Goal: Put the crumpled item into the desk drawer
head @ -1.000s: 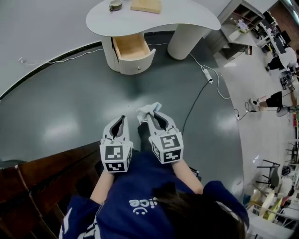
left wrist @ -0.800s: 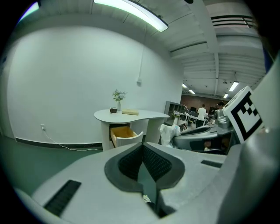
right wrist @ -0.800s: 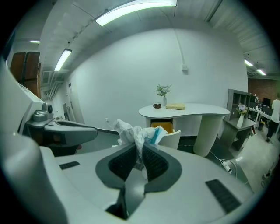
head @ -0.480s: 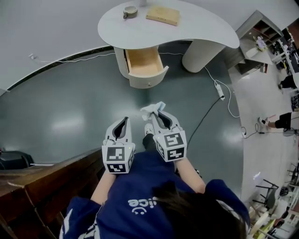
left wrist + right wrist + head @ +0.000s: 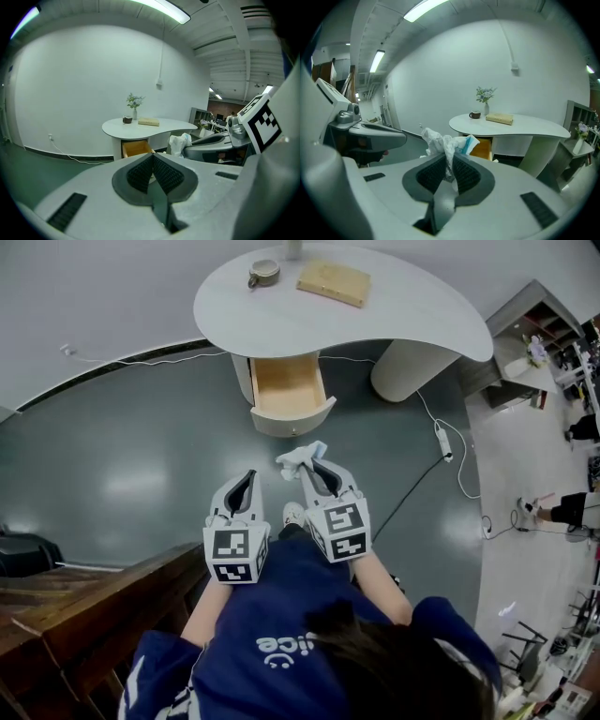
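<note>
The right gripper (image 5: 307, 467) is clenched on the crumpled item (image 5: 298, 457), a wad of white paper or tissue with a bluish edge. Its ribbed pads pinch the lower part of the wad, so most of it sticks up and forward beyond the jaw tips. That pinch looks deliberate: a light, springy thing carried in the air needs firm pressure low down or it could slip out. The left gripper (image 5: 245, 481) is held level just to the left, its jaws pressed together on nothing. It seems to be parked as an idle hand, since the drawer needs no further opening. Both tools point away from the person, who stands on the dark floor (image 5: 141, 474) well short of the desk (image 5: 281, 315). The drawer (image 5: 286, 390) sits under the desktop's near edge, pulled out toward the person, and what shows of its pale wooden inside looks bare. That open mouth faces the approach, which would let the wad be dropped straight in from above. On the desktop, a small cup (image 5: 263, 273) and a flat tan block (image 5: 334, 281) sit toward the far side, clear of the drawer. A cable (image 5: 441, 442) trails across the floor to the right, off the direct line. The carry is judged roughly midway, with the release to come.
</note>
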`<state>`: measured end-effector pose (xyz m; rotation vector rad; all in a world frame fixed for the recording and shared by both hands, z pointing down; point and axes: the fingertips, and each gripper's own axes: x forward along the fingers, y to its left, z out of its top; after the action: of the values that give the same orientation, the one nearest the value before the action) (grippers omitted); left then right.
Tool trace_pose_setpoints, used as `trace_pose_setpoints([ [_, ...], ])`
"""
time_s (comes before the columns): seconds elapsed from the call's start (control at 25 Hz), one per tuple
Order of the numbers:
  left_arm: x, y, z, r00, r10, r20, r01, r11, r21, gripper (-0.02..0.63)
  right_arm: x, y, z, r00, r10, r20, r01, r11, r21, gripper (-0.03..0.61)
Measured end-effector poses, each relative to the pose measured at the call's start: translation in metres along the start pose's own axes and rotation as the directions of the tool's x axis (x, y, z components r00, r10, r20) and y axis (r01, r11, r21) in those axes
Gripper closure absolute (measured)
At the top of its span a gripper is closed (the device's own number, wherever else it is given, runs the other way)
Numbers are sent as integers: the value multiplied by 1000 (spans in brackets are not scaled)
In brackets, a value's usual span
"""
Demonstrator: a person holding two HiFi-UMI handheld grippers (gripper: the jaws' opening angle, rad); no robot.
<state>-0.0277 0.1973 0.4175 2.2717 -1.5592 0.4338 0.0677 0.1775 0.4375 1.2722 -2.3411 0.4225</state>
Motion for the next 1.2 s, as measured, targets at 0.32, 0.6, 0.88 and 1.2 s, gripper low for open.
trace_pose_setpoints([
  [0.32, 49, -18, 23, 1000, 16, 14, -15, 999, -29, 610, 15, -46, 12, 999, 49, -10, -49, 998, -33, 522],
  [0.6, 69, -20, 29, 1000, 29, 0, -29, 999, -39, 611, 23, -68, 10, 998, 51, -30, -51, 999, -17, 522],
  [0.88, 82, -1, 26, 999, 49, -21, -50, 997, -59, 611, 33, -75, 9, 998, 43, -52, -43, 999, -1, 522],
  [1.2, 116, 27, 36, 999, 20, -31, -21, 998, -58, 609, 57, -92, 21, 996, -11, -86, 11, 1000, -7, 522],
])
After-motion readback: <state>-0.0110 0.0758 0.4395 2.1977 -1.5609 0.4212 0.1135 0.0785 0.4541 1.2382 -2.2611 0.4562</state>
